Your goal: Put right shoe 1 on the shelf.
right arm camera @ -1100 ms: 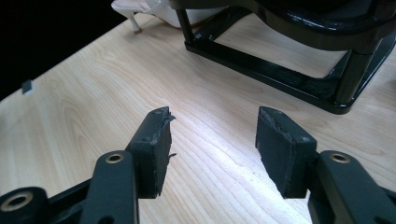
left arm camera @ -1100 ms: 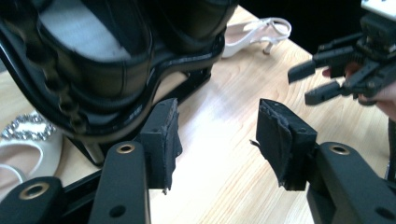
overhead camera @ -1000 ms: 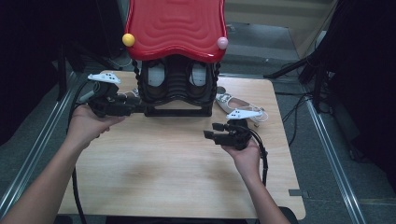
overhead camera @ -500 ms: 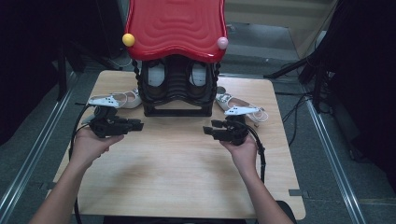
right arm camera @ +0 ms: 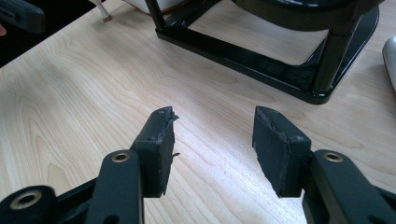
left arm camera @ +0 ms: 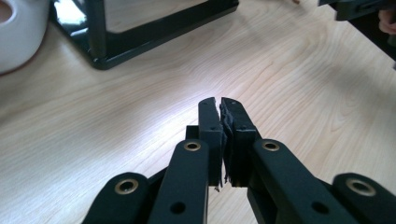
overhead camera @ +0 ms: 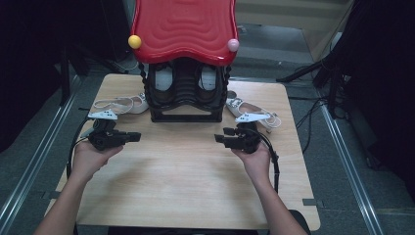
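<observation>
A black shoe rack point(overhead camera: 183, 116) with a wavy red top point(overhead camera: 183, 29) stands at the back middle of the wooden table point(overhead camera: 186, 181), with a pale shoe point(overhead camera: 164, 81) in it. On the table, one white shoe point(overhead camera: 122, 104) lies left of the rack and another point(overhead camera: 236, 105) right of it. My left gripper point(overhead camera: 136, 136) hovers front left of the rack and points right; its jaws point(left arm camera: 219, 106) have just been closing and meet with nothing between them. My right gripper point(overhead camera: 218, 140) hovers front right of the rack, pointing left, its jaws point(right arm camera: 212, 126) open and empty.
The rack's black base bar point(left arm camera: 140, 42) point(right arm camera: 243, 53) lies just ahead of both grippers. A yellow ball point(overhead camera: 134, 41) and a pink ball point(overhead camera: 233, 45) sit on the red top's front corners. Bare wood stretches between the hands and toward the near edge.
My left hand has come down and back from the rack's left side toward the near part of the table, and its jaws have closed. The right hand has stayed put.
</observation>
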A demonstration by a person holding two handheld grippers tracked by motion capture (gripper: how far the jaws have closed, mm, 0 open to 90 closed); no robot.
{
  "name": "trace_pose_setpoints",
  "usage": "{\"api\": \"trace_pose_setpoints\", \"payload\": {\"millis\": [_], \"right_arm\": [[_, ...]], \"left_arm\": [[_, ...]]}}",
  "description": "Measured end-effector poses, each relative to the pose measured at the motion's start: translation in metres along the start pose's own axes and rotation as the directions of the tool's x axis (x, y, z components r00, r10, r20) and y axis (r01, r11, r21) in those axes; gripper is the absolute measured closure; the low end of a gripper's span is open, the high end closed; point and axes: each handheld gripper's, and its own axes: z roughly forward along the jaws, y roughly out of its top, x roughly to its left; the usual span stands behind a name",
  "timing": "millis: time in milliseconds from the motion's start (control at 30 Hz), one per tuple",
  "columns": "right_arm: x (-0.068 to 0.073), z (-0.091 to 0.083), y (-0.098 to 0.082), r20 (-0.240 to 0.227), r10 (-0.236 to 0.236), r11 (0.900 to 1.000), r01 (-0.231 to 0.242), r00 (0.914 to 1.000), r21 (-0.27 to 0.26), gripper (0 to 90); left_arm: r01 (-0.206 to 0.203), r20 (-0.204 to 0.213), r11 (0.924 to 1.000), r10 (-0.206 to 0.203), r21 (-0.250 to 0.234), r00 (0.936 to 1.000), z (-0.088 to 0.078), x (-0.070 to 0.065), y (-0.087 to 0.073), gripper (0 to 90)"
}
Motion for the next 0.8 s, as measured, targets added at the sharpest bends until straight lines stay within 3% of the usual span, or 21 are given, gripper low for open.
{"api": "trace_pose_setpoints", "payload": {"millis": [300,567,800], "right_arm": [[0.000,0.002,-0.001,-0.003,-0.022,1.000,0.022,0.9998,0.014,49.5],[-0.002,0.000,-0.003,0.003,-0.006,1.000,0.006,1.0000,0.017,50.2],[-0.002,0.002,-0.005,0.000,-0.003,1.000,0.003,1.0000,0.019,51.1]], "left_arm": [[0.008,-0.015,0.9994,-0.008,0.034,0.9999,-0.002,0.018,-0.008,89.8],[0.061,-0.007,0.9980,-0.061,0.019,0.9981,-0.006,0.041,-0.013,88.0],[0.063,-0.063,0.9976,-0.061,0.031,0.9962,-0.015,0.059,-0.017,88.7]]}}
